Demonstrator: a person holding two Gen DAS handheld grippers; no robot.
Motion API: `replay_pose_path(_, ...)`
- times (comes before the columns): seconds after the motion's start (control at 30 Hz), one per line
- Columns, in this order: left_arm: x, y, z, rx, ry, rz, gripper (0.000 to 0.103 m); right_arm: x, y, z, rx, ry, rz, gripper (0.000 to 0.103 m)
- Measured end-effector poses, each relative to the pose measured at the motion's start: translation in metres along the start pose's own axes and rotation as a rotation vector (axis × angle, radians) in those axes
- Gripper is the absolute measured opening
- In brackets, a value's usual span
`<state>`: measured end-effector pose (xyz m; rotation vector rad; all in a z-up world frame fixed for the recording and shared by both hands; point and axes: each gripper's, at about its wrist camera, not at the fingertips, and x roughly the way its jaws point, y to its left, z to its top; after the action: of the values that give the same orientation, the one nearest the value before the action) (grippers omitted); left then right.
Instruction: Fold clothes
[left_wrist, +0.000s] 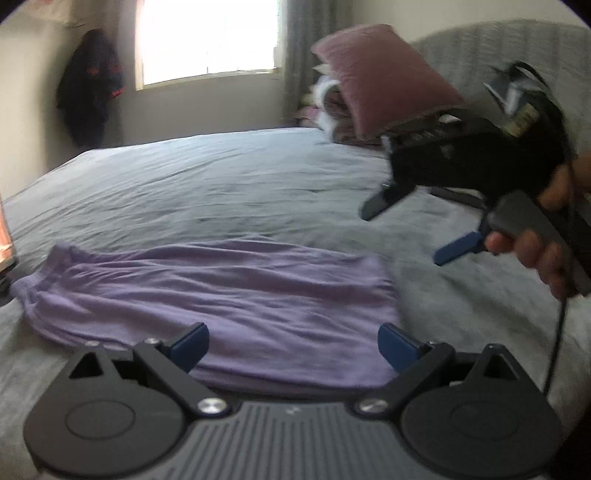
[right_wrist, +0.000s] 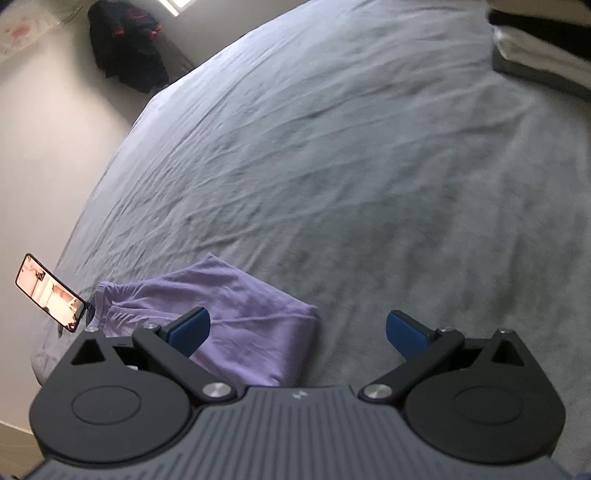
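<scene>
Garment (left_wrist: 221, 295) folded, beneath left hand-held gripper (left_wrist: 293, 347) (open)

Your left gripper's body hides the lilac garment's (left_wrist: 221, 295) near edge. The phone (right_wrist: 50, 293) screen is too small to read
</scene>
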<state>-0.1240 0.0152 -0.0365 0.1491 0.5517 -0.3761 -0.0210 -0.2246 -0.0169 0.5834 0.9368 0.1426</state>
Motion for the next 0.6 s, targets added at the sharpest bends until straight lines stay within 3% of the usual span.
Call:
replay_pose_path(0.13, -0.005, -0.02, 0.006, 0.061, -0.03, -0.016, 0.096, -0.002, -0.012, -0.005, 0.028, 0.005, 0.028, 0.098)
replay_pose_path(0.17, -0.006, -0.023, 0.008, 0.064, -0.033, -0.027, 0.092, -0.002, -0.013, -0.005, 0.029, 0.006, 0.039, 0.091)
replay_pose_path(0.23, -0.004, -0.03, 0.009, 0.066, -0.026, -0.048, 0.072, 0.0, -0.012, -0.003, 0.026, 0.015, 0.072, 0.073)
replay_pose_path(0.27, -0.002, -0.033, 0.009, 0.066, -0.014, -0.053, 0.07, 0.002, -0.012, -0.003, 0.027, 0.026, 0.088, 0.063)
replay_pose_path(0.4, 0.01, -0.044, 0.007, 0.077, 0.034, -0.052, 0.067, 0.02, -0.002, 0.0, -0.007, 0.086, 0.115, 0.046)
replay_pose_path(0.43, 0.014, -0.045, 0.005, 0.076, 0.047, -0.049, 0.062, 0.022, 0.001, 0.0, -0.026, 0.085, 0.112, 0.041)
replay_pose_path(0.47, 0.018, -0.046, 0.003, 0.069, 0.067, -0.043, 0.058, 0.024, 0.003, 0.0, -0.039, 0.085, 0.111, 0.025)
replay_pose_path(0.5, 0.024, -0.047, 0.001, 0.054, 0.097, -0.021, 0.046, 0.027, 0.004, -0.001, -0.045, 0.082, 0.11, 0.008)
replay_pose_path(0.57, 0.026, -0.047, -0.003, 0.024, 0.095, 0.013, 0.039, 0.027, 0.003, -0.001, -0.032, 0.051, 0.108, 0.008)
replay_pose_path(0.6, 0.026, -0.048, -0.005, 0.009, 0.089, 0.028, 0.025, 0.025, 0.002, -0.001, -0.025, 0.031, 0.108, 0.008)
